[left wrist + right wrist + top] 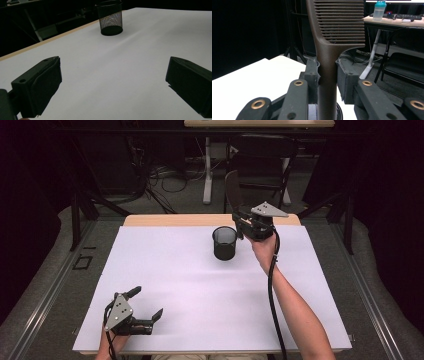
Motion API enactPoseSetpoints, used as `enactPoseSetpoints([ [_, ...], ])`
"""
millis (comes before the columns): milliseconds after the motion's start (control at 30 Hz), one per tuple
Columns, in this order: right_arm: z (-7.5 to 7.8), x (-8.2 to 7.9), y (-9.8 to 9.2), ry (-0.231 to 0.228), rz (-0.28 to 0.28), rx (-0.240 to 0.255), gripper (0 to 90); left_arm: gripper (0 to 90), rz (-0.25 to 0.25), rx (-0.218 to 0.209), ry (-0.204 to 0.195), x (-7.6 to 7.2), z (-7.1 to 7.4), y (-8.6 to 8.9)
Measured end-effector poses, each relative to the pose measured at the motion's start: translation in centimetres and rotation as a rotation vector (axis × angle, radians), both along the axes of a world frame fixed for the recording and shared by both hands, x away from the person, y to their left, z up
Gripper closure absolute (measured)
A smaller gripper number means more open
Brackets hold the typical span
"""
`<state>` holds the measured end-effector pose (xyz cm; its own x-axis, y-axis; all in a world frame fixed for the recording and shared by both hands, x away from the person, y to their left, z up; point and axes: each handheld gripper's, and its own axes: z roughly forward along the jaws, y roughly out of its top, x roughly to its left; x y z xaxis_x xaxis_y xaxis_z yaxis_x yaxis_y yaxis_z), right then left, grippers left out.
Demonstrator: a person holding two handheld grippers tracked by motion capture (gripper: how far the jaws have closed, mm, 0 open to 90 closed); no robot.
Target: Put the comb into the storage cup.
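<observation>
Right gripper (pixel 243 222) at 1 o'clock on the tabletop (pixel 200 290), just short of the far edge. Jaws closed on the handle of a brown comb (pixel 329 50), held upright, teeth end up. Black mesh cup (pixel 224 243) stands just beside it at 12 o'clock, directly under the comb handle in the right gripper view. Left gripper (pixel 148 306) at 7 o'clock near the front edge, jaws wide apart, holding nothing. Broad bare white surface between the two.
</observation>
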<state>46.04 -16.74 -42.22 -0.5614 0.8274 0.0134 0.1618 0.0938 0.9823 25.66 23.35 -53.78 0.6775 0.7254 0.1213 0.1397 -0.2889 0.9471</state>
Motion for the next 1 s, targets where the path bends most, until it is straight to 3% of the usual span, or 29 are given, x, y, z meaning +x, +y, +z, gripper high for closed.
enactPoseSetpoints([
  [1000,0.2,1.3,1.3,-0.017,0.026,0.004,72.4,0.6,0.006,0.002,0.003,0.1,0.0,0.1],
])
